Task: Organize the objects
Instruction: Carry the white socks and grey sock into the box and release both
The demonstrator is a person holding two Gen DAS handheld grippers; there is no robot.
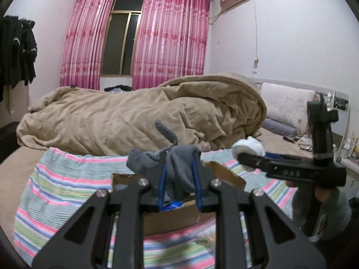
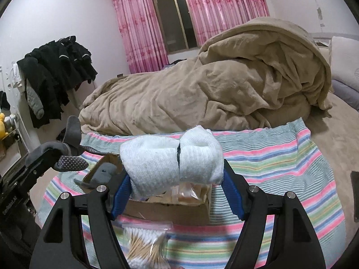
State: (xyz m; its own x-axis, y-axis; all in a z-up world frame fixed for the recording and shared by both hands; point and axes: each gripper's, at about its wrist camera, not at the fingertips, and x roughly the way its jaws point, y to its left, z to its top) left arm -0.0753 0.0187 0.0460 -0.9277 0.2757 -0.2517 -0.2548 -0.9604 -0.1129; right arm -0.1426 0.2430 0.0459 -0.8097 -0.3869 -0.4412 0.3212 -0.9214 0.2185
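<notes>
My left gripper (image 1: 179, 179) is shut on grey socks (image 1: 177, 161) and holds them above an open cardboard box (image 1: 175, 219) on the striped cloth; it also shows at the left of the right wrist view (image 2: 65, 154). My right gripper (image 2: 177, 190) is shut on a bundle of white socks (image 2: 170, 157) and holds it above the same box (image 2: 170, 210). In the left wrist view the right gripper (image 1: 244, 157) with the white socks (image 1: 246, 145) hangs to the right. Another grey sock (image 2: 103, 172) lies at the box's left edge.
A striped cloth (image 2: 280, 168) covers the near part of the bed. A bag of cotton swabs (image 2: 145, 246) lies in front of the box. A heaped tan blanket (image 1: 145, 116) lies behind. Dark clothes (image 2: 56, 71) hang at the left. Pillows (image 1: 287, 105) lie at the right.
</notes>
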